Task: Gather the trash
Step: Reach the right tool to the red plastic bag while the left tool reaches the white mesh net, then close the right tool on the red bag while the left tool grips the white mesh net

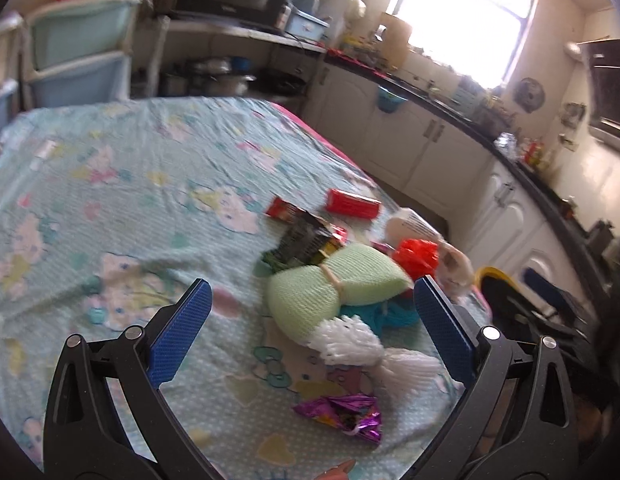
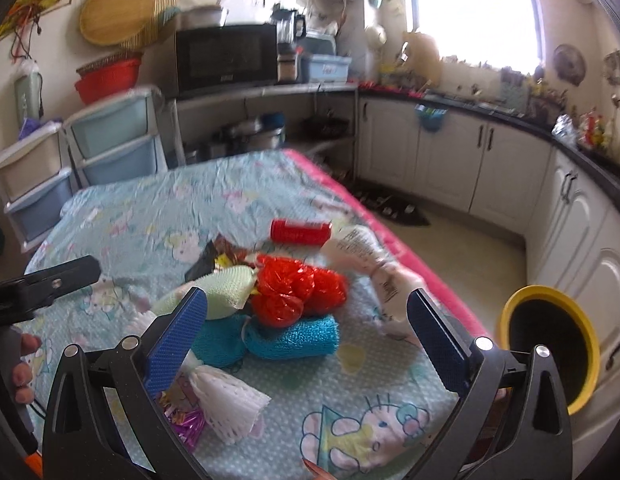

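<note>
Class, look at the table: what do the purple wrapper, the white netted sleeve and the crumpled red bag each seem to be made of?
Purple wrapper: likely metallised foil film; it is shiny, with sharp bright creases.
White netted sleeve: probably soft foam mesh, matte, with a regular pattern of open holes, like fruit packing.
Crumpled red bag: seems thin plastic film, glossy and slightly see-through, bunched into puffy folds.

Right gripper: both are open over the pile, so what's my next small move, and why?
Probably lower the right gripper onto the red crumpled plastic and close. It sits on top of the pile between the open jaws, and the yellow-rimmed bin stands just right of the table.
</note>
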{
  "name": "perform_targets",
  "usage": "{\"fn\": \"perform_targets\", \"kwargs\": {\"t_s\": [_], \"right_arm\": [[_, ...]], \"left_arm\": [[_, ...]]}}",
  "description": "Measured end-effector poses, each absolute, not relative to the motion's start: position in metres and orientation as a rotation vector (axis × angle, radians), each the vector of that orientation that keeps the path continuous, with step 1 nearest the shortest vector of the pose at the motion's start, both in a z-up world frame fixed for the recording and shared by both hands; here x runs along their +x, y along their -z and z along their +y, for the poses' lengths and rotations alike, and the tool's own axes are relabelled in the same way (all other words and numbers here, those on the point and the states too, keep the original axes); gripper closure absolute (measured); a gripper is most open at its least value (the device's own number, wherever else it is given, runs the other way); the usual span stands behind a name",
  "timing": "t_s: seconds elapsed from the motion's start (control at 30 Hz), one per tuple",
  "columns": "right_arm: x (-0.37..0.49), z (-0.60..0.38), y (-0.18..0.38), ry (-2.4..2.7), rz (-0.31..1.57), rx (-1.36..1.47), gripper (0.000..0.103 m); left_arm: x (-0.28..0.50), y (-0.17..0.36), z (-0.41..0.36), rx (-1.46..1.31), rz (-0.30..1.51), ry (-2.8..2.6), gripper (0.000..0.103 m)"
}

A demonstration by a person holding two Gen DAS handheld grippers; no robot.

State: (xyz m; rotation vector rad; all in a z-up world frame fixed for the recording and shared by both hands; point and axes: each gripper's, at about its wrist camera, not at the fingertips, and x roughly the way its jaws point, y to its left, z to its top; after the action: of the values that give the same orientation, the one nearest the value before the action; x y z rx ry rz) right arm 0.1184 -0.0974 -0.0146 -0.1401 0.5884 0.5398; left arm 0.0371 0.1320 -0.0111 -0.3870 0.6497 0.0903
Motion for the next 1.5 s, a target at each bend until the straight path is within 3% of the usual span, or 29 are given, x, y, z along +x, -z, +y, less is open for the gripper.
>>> {"fn": "perform_targets", "kwargs": {"t_s": [0.1, 0.43, 0.63, 0.8, 0.87, 0.97, 1.13, 1.5], "right_arm": [[0.136, -0.087, 0.026, -0.557, 0.635, -0.159, 0.008], [0.166, -0.062, 0.058, -0.623, 0.754, -0.206, 0.04], [0.174, -0.056, 0.069, -0.659, 0.789, -0.205, 0.058], [0.176, -0.056, 0.075, -0.678, 0.815, -0.181, 0.08], [0.177, -0.059, 0.074, -0.686, 0.818, -0.165, 0.088], [0.177, -0.061, 0.071, -0.685, 0.806, -0.16, 0.092], [0.173, -0.064, 0.065, -0.693, 0.779, -0.152, 0.095], [0.161, -0.084, 0.038, -0.722, 0.716, -0.103, 0.096]], "left_arm": [[0.045, 0.022, 0.129, -0.4, 0.691, -0.059, 0.01], [0.068, 0.05, 0.134, -0.519, 0.787, 0.005, 0.014], [0.073, 0.06, 0.129, -0.567, 0.828, 0.047, 0.027], [0.073, 0.065, 0.125, -0.574, 0.846, 0.057, 0.045], [0.072, 0.066, 0.126, -0.578, 0.848, 0.05, 0.061], [0.068, 0.065, 0.129, -0.574, 0.848, 0.034, 0.075], [0.062, 0.06, 0.126, -0.546, 0.849, 0.044, 0.088], [0.053, 0.014, 0.096, -0.354, 0.728, 0.071, 0.093]]}}
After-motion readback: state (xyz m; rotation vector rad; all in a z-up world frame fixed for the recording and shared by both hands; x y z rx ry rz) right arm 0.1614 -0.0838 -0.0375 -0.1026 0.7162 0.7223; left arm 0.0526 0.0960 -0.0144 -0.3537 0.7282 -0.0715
